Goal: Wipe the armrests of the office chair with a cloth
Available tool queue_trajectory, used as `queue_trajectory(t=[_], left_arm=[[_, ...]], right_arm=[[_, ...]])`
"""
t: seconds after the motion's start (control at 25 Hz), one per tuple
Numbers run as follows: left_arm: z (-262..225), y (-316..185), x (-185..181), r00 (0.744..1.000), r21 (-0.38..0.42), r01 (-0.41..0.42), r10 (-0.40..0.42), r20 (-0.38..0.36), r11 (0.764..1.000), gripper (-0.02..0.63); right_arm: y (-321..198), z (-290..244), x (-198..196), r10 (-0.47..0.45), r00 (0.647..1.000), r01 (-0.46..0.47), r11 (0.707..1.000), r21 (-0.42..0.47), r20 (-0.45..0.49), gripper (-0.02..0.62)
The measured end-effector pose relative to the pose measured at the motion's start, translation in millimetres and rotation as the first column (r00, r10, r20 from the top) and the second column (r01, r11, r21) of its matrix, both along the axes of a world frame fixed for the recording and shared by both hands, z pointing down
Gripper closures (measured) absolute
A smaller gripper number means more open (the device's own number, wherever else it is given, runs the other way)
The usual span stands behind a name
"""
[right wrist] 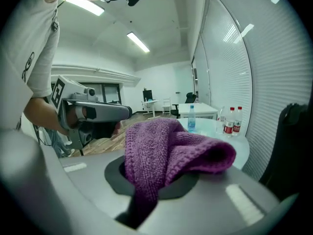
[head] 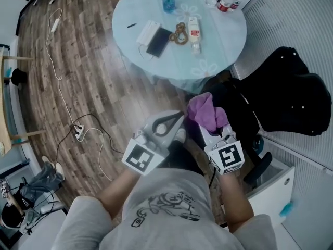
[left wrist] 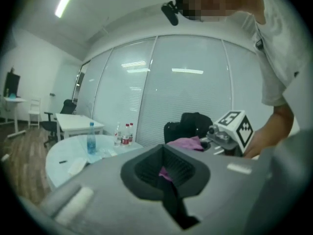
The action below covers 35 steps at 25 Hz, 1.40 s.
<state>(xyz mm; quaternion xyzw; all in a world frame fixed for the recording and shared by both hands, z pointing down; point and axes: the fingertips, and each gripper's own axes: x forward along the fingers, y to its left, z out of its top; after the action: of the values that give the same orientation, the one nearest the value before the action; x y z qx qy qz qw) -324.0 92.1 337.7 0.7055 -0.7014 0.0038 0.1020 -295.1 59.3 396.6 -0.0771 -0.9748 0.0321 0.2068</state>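
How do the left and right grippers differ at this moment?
The right gripper is shut on a bunched purple cloth, which drapes over its jaws; the left gripper has its jaws together with nothing between them. The left gripper angles across towards the cloth, while the right gripper points ahead towards the table. Both are held close together in front of the person, and each carries a marker cube.

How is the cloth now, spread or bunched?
Bunched: the cloth sits as a folded wad, pinched in the right tongs, which are shut on it.
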Motion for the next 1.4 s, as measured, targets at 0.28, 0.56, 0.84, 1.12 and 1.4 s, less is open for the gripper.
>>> queue_trajectory(t=[0.28,0.56,0.84,1.12,1.4], left_arm=[[-94.9,20.4,4.7,0.999,0.092,0.037,-0.040,0.026,0.995,0.604],[-171.3,48.8,20.2,0.997,0.156,0.056,-0.062,0.039,0.986,0.604],[-214.3,64.0,27.9,0.994,0.167,0.071,-0.083,0.066,0.983,0.604],[-236.5,68.9,34.4,0.993,0.180,0.067,-0.083,0.079,0.981,0.604],[-241.5,66.2,37.8,0.993,0.188,0.075,-0.091,0.079,0.979,0.604]], right_arm=[[23.9,-114.0,4.9,-0.005,0.995,0.002,0.999,0.033,0.097,0.557],[46.9,-202.4,13.4,-0.016,0.980,0.007,0.999,0.046,0.197,0.556],[54.3,-259.4,21.6,-0.012,0.964,0.003,0.999,0.034,0.267,0.557],[58.5,-284.7,27.0,-0.006,0.955,-0.005,0.999,0.035,0.297,0.557],[58.2,-285.0,28.7,-0.010,0.954,-0.001,0.999,0.034,0.298,0.557]])
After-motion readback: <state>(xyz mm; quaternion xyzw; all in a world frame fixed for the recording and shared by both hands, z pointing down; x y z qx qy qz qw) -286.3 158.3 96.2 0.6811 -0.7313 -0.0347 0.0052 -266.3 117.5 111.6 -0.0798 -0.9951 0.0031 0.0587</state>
